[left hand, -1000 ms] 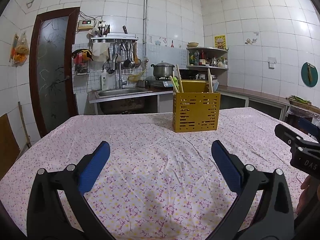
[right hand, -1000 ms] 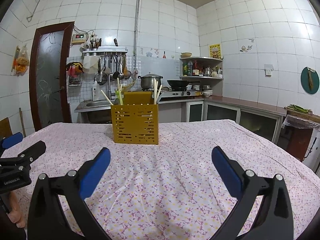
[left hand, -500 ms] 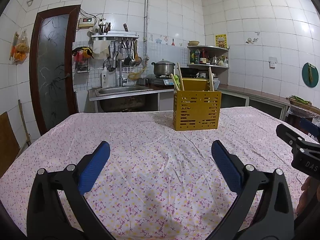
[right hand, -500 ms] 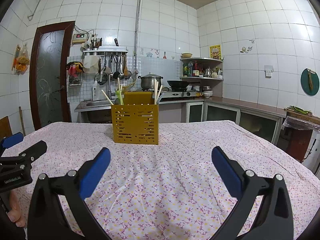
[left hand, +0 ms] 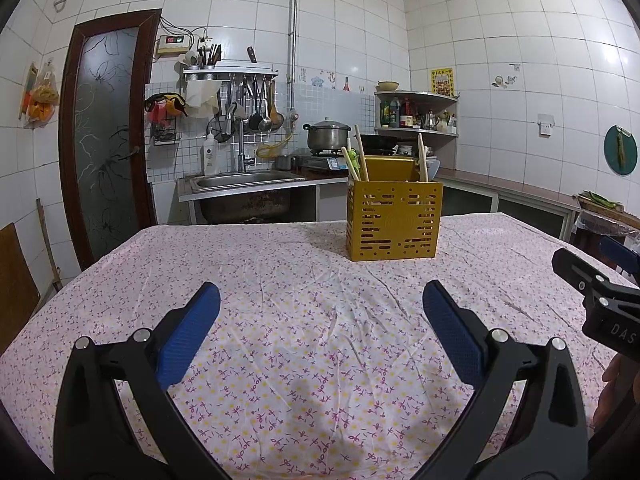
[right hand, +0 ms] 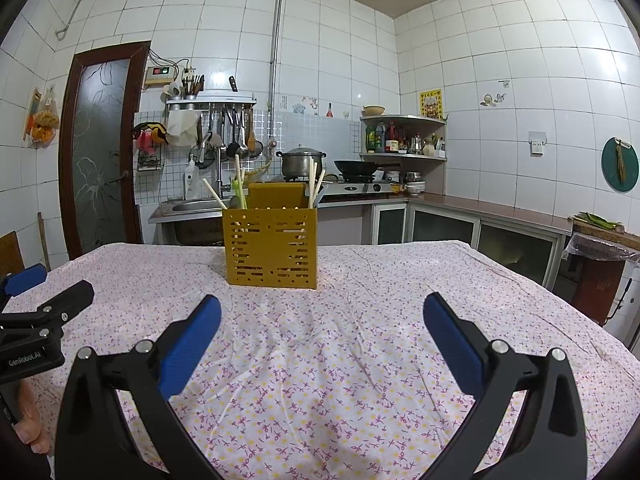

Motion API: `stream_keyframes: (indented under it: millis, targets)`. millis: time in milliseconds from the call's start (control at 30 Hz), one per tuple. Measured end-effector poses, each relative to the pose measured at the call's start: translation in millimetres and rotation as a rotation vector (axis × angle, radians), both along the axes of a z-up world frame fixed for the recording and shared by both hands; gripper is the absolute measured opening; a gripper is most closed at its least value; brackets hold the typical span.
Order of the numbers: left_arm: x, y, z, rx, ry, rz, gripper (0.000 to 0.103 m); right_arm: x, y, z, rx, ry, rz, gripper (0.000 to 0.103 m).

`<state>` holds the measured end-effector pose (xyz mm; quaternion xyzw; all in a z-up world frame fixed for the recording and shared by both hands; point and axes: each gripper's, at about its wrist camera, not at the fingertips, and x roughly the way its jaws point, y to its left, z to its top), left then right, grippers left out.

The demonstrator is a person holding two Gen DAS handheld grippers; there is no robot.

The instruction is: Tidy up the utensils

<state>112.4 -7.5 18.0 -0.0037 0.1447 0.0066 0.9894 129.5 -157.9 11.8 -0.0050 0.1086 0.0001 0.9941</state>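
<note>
- Both claws were held low over the desk (left hand: 280,280), draped in a floral cloth, with a yellow slotted utensil holder (left hand: 394,222) standing upright near the far middle of it.
- The left claw (left hand: 320,320) was seen spread wide with nothing between its blue pads (left hand: 188,336); the right claw (right hand: 322,328) was likewise spread wide and empty.
- Wooden chopsticks (right hand: 236,184) and a green-handled utensil (left hand: 354,162) were seen standing in the holder's compartments; which compartment each occupied could not be told.
- No loose utensil was visible on the cloth, so the sorting was judged to be either finished or paused between steps.
- Any next move was judged to call for a reach forward to the holder, well apart from both claws, and a narrow pinch on a thin stick.
- Each claw was pointed level and forward, side by side, the right claw's black frame (left hand: 592,292) showing at the edge of the left view.
</note>
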Motion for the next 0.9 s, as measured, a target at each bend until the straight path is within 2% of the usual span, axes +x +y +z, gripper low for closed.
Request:
stream_keyframes:
  millis: [467, 900]
  targets:
    - [5.4, 2.7, -3.3, -0.01, 0.026, 0.003, 0.098, 0.5, 0.2, -1.3, -0.001, 0.001, 0.002, 0.099]
    - [2.5, 1.2, -3.0, -0.003, 0.017, 0.002, 0.098, 0.0, -0.6, -1.9, -0.001, 0.003, 0.003, 0.099]
